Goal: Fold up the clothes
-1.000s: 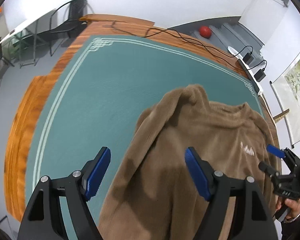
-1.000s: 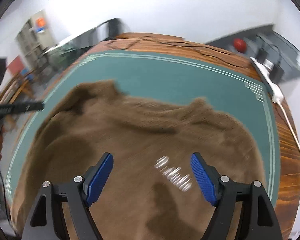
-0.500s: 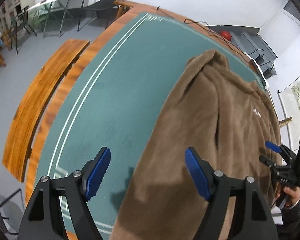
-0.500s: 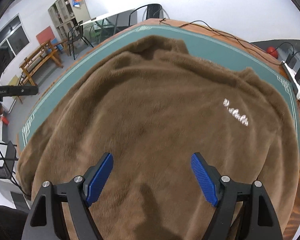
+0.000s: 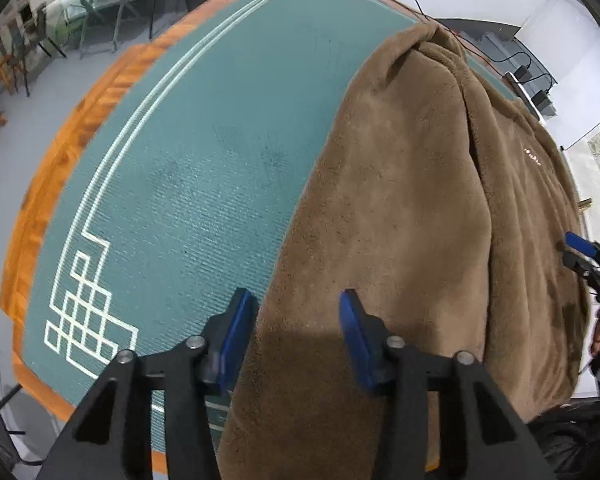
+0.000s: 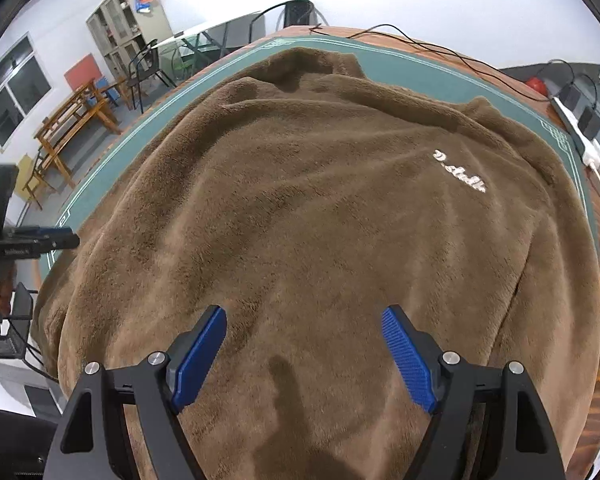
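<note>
We see a brown fleece sweater [image 6: 320, 208] | spread front-up, rumpled | white chest lettering | on the green mat, hem overhanging near edge

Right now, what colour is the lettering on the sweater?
White lettering on the brown sweater, clearest in the right wrist view.

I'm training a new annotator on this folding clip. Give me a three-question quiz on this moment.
1. True or false: the brown fleece top lies on a green mat.
2. Which gripper's jaws straddle the top's edge? A) left gripper B) right gripper
3. What colour is the lettering on the top?

Key: 1 true; 2 A, its jaws have just been closing, pads not yet pressing; 3 white.
</note>
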`<state>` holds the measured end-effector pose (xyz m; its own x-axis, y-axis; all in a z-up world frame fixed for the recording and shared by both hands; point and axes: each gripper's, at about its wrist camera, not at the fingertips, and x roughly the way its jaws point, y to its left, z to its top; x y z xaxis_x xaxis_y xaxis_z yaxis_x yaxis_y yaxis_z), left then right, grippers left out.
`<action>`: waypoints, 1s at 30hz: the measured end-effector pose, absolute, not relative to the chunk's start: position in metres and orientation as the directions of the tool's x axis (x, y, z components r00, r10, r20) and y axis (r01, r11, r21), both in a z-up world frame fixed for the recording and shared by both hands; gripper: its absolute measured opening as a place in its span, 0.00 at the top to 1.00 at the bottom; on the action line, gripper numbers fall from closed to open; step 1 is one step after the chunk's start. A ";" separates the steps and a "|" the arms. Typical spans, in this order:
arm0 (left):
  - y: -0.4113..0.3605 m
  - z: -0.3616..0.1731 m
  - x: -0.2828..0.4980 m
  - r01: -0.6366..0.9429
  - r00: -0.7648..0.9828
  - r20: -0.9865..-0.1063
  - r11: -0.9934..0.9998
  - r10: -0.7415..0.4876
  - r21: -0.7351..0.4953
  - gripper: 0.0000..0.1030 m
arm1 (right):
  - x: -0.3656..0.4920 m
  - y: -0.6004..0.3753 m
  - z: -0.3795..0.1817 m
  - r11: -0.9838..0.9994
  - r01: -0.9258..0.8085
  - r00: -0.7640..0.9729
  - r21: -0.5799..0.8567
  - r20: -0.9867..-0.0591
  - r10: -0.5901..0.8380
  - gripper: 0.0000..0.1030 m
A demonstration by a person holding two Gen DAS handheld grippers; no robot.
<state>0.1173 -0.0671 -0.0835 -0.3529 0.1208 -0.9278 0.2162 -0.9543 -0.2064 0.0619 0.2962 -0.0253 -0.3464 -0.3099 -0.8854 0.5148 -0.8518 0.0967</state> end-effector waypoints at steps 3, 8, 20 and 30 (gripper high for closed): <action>-0.062 -0.083 0.116 0.220 -0.343 -0.931 -0.953 0.123 -0.207 0.87 | 0.064 0.303 -0.029 -0.864 0.494 -0.347 0.096 -0.889 -0.298 0.20; -0.075 -0.059 0.118 0.300 -0.415 -0.909 -0.936 0.048 -0.187 0.94 | 0.064 0.309 -0.039 -0.882 0.463 -0.345 0.086 -0.899 -0.269 0.20; -0.145 0.054 0.088 0.474 -0.610 -0.747 -0.877 -0.264 -0.076 0.95 | 0.065 0.306 -0.045 -0.892 0.446 -0.351 0.067 -0.904 -0.244 0.20; -0.160 0.000 0.053 0.475 -0.444 -0.860 -0.880 -0.252 0.013 0.78 | 0.062 0.311 -0.054 -0.906 0.418 -0.334 0.060 -0.918 -0.215 0.20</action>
<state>0.0525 -0.1600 0.0003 -0.4444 -0.2523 -0.8596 0.4751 -0.8798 0.0126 0.0618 0.3112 -0.0542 -0.3341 -0.2153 -0.9176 0.4183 -0.9063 0.0603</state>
